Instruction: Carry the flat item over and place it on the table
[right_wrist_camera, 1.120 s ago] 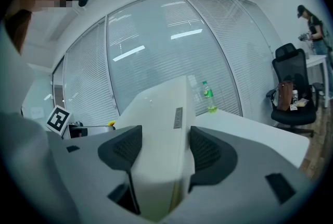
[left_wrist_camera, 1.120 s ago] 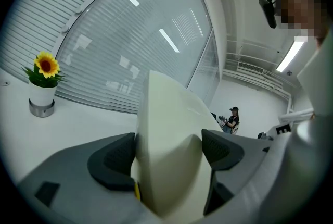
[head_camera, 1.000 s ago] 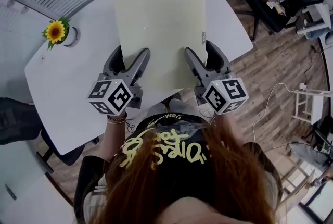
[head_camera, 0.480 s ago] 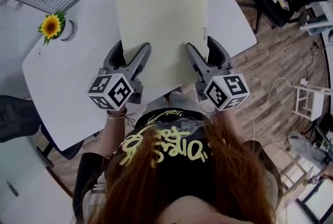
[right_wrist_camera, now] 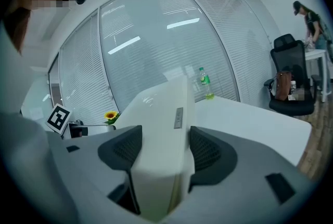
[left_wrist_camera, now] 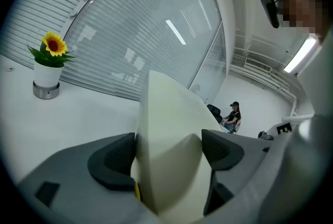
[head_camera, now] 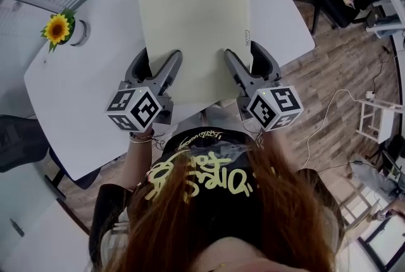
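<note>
Mine: left gripper [head_camera: 158,63], right gripper [head_camera: 244,57], both grey, black-padded, each with marker cube [head_camera: 134,109] (black-and-white squares). Lower centre: black cap [head_camera: 202,160], yellow lettering.

- We clamp the sheet [head_camera: 193,24] by its near edge, left gripper [head_camera: 158,62] toward its left corner, right gripper [head_camera: 245,55] at its right.
- The sheet is over the table [head_camera: 82,106].
- We see a flowerpot [head_camera: 65,30] on the table, left of the sheet.

table [head_camera: 82,100]: white, rounded corners, upper left to centre of head view
sunflower pot [head_camera: 66,30]: upright, upper left, near table edge
bottle [right_wrist_camera: 204,82]: upright, far edge, centre of right gripper view
</note>
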